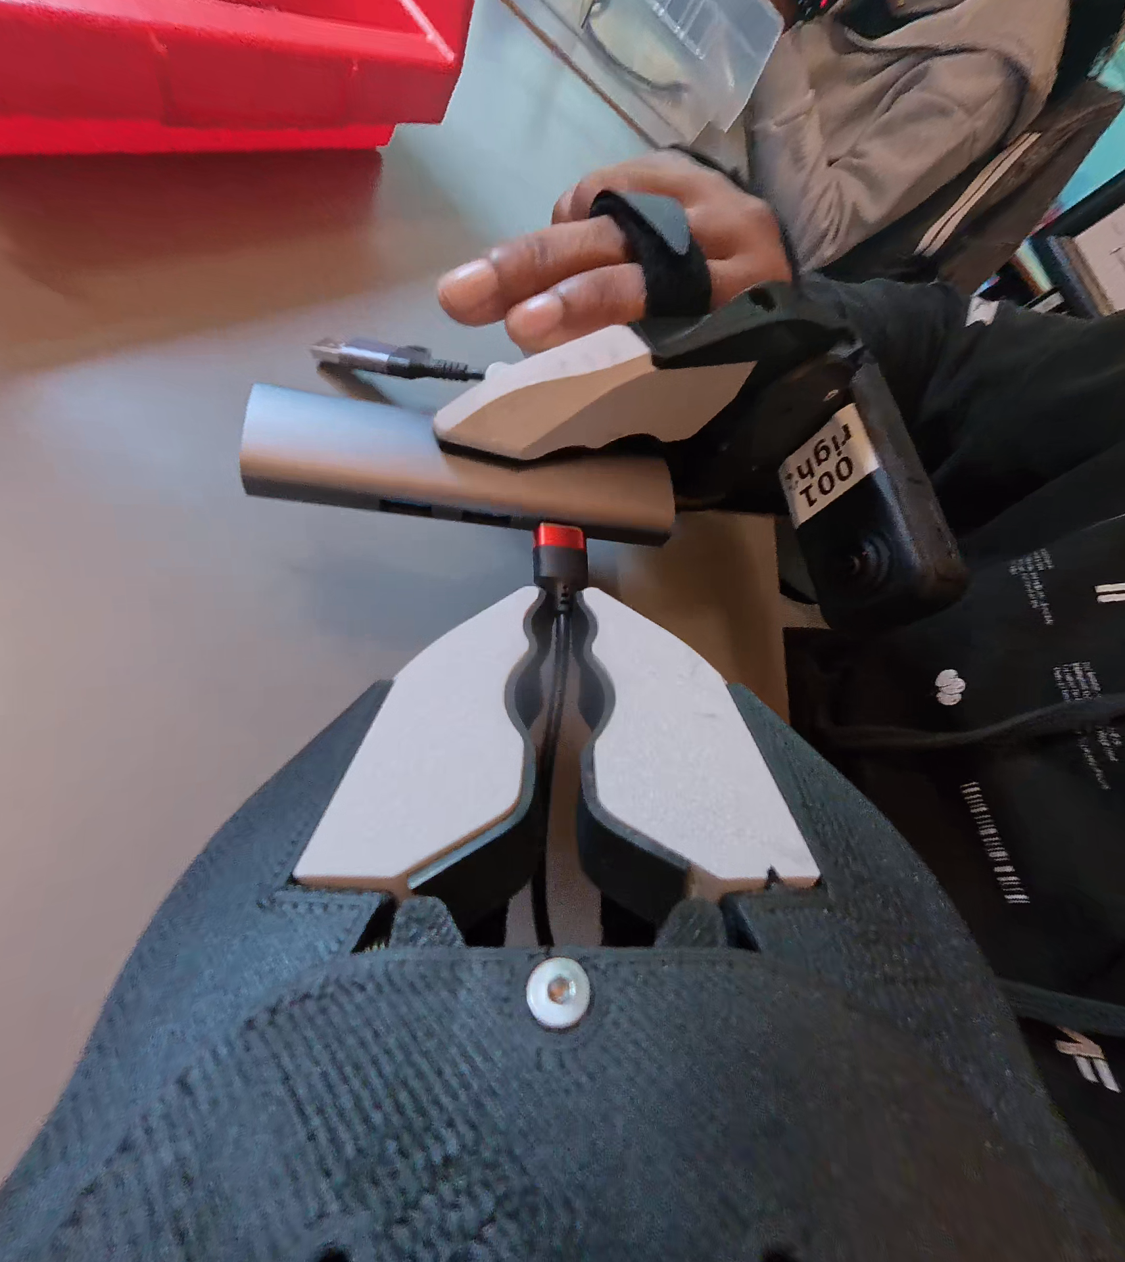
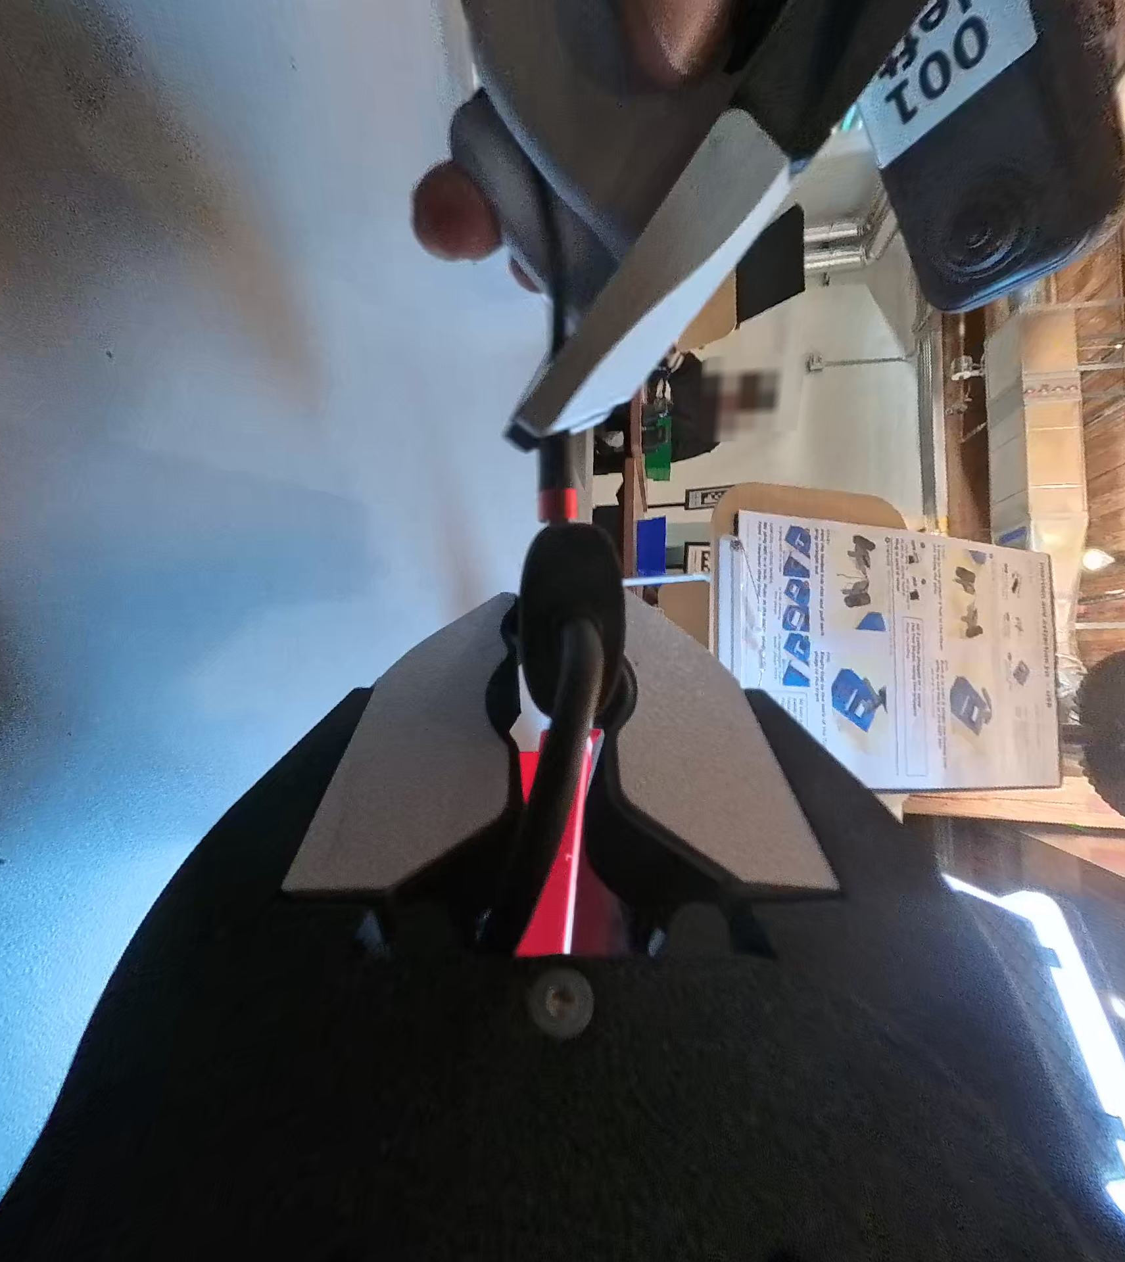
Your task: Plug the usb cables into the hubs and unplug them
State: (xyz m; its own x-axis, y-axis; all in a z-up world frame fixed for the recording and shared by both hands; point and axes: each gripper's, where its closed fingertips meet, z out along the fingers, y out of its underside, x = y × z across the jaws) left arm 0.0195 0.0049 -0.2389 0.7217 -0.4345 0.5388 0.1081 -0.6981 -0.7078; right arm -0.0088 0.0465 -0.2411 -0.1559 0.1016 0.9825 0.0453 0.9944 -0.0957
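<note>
Both views are evenly and brightly lit, with no harsh shadows. In the left wrist view a soft sheen is spread over the desk (image 1: 136, 546), and the red bin (image 1: 190, 68) is reflected on it as a faint pink tint. Strong wide-angle bending is seen toward the edges. In the right wrist view the pale surface at the left is washed out with bluish glare, the near black housing is underexposed, and the hub (image 2: 641, 293) is blurred.

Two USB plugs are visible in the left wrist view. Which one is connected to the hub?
The red-and-black plug sits in the grey hub, its cable pinched by the left gripper. The grey plug lies loose behind the hub.
</note>
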